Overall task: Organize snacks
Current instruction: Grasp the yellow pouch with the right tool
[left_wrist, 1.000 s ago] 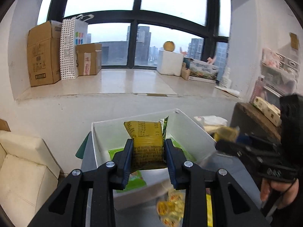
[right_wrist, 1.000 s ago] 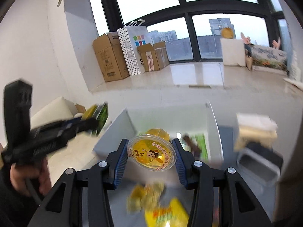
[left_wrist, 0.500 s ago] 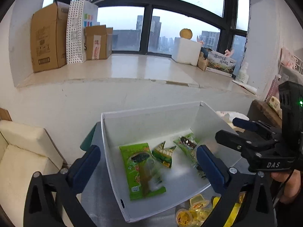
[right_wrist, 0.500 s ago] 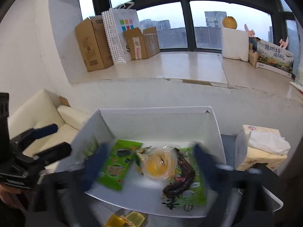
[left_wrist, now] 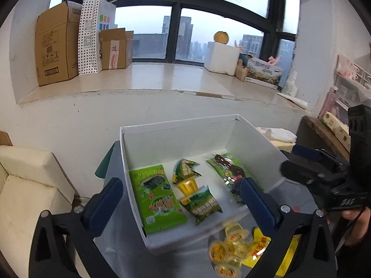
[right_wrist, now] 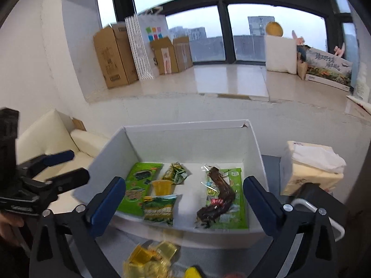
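A white box (left_wrist: 176,127) holds a green seaweed packet (left_wrist: 157,199), a small green-yellow packet (left_wrist: 185,169), an upturned yellow jelly cup (left_wrist: 187,186), a green snack packet (left_wrist: 201,205) and a dark meat snack (left_wrist: 229,171). My left gripper (left_wrist: 180,188) hangs open over the box's near side with nothing between its fingers. My right gripper (right_wrist: 184,185) is open and bare too, above the same box (right_wrist: 185,124), where the jelly cup (right_wrist: 162,186) and the green packet (right_wrist: 160,208) lie. Each gripper shows at the edge of the other's view, the right gripper (left_wrist: 313,169) and the left gripper (right_wrist: 58,169).
Loose jelly cups (left_wrist: 229,247) and a yellow packet (left_wrist: 259,243) lie on the grey table in front of the box. A tissue box (right_wrist: 310,169) and a black container (right_wrist: 320,206) stand to its right. A cream sofa (left_wrist: 27,185) is at the left.
Both grippers went from shut to wide open. The left let its yellow-green packet fall into the box, and the right dropped its jelly cup there. Both views now sit lower over the box.
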Tool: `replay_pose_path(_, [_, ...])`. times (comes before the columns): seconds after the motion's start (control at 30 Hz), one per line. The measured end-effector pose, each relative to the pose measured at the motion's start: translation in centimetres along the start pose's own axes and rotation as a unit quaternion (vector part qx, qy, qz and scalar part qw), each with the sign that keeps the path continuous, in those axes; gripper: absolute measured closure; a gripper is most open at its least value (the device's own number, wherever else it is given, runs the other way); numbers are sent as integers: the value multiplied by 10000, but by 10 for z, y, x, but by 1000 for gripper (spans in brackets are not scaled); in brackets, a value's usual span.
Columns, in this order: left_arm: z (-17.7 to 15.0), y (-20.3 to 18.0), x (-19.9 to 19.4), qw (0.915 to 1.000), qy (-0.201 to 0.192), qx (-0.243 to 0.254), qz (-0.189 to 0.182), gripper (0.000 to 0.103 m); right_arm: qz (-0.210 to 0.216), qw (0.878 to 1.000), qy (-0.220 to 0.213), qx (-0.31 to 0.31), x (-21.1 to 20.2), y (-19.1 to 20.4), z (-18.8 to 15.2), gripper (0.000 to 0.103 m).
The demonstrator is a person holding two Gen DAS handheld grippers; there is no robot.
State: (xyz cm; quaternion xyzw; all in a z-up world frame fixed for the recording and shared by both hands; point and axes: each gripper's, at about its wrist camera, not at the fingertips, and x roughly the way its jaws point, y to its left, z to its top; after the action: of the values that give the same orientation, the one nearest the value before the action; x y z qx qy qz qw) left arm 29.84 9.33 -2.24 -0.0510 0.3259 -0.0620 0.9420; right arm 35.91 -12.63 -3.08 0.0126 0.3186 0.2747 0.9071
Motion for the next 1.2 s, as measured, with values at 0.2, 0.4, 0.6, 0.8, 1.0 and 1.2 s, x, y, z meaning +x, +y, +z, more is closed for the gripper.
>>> replay_pose_path(0.2, [-32, -21, -33, 9997, -144, 160, -113, 0, 228, 9995, -174, 124, -63, -8, -39, 0])
replay_pose_path(0.4, [-74, -47, -63, 9994, -70, 196, -269, 0, 54, 9995, -310, 27, -121, -8, -94, 0])
replay_pose_path(0.6, [-121, -65, -92, 9991, 29, 15, -418, 0, -100, 9995, -275, -126, -147, 4, -150, 0])
replay_pose_path(0.8, [-152, -75, -113, 9991, 132, 42, -411, 0, 183, 9988, 228, -387, -115, 15, -178, 0])
replay_pose_path(1.0, [-161, -68, -126, 9996, 178, 8, -232, 0, 253, 9934, 778, -803, -54, 18, -162, 0])
replay_pose_path(1.2, [-166, -56, -129, 9997, 207, -122, -94, 0, 115, 9857, 1301, -1067, -6, 14, -155, 0])
